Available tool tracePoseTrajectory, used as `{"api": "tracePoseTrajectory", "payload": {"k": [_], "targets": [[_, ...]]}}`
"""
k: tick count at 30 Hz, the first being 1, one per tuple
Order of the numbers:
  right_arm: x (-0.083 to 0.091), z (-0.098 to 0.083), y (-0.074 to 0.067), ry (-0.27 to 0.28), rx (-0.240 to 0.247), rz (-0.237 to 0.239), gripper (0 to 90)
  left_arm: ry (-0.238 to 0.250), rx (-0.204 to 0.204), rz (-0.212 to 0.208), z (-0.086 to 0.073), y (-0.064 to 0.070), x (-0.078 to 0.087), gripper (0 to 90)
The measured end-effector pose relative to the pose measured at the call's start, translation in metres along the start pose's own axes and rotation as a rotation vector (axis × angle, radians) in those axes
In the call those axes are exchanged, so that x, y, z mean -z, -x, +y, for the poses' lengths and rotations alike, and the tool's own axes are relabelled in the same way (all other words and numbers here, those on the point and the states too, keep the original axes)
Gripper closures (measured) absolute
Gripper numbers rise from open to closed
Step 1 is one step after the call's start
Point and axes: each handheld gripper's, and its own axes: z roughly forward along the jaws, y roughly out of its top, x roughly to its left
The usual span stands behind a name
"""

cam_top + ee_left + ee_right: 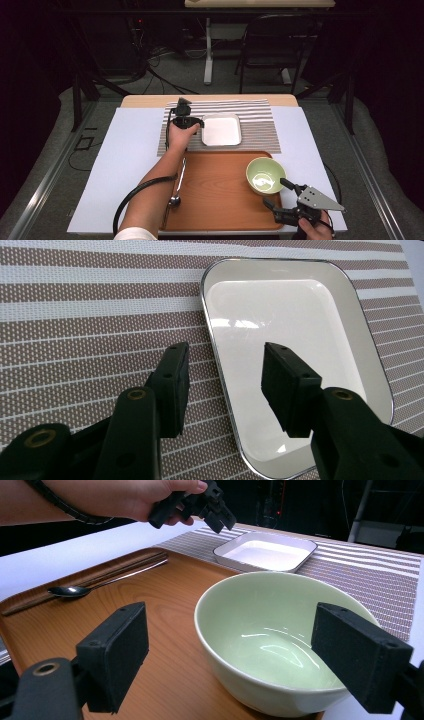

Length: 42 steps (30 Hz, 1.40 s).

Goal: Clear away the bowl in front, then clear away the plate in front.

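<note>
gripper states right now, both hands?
Left tool: open, straddling the white tray rim, nothing held.
Right tool: open, facing the green bowl, nothing held.

White rectangular dish (221, 131): shallow, rounded corners, thin dark rim, glossy and empty. It sits level and upright on the striped placemat (260, 131) at the 12 o'clock side of the bench, its left rim between the left gripper (225, 377) jaws without contact.

Pale green bowl (265, 175): round, glossy, empty, upright. It stands at the 3 o'clock corner of the wooden tray (215, 195), well apart from the dish, between the wide jaws of the right gripper (245, 655).
</note>
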Motion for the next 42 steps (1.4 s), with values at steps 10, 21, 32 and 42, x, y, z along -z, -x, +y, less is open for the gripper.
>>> {"api": "tracePoseTrajectory", "payload": {"k": [10,21,32,42], "targets": [[0.000,0.000,0.000,0.001,-0.001,0.000,14.6,-0.068,0.088,-0.022,0.002,-0.002,-0.011,67.4],[0.001,0.000,0.000,0.003,0.003,0.001,14.6,-0.097,0.143,-0.056,0.001,-0.008,-0.021,79.7],[0.000,0.000,0.000,0.002,0.001,0.000,14.7,-0.117,0.161,-0.062,0.000,-0.009,-0.028,84.5],[0.001,0.000,0.000,0.001,0.003,0.000,14.7,-0.121,0.178,-0.042,-0.001,-0.007,-0.032,85.6]]}}
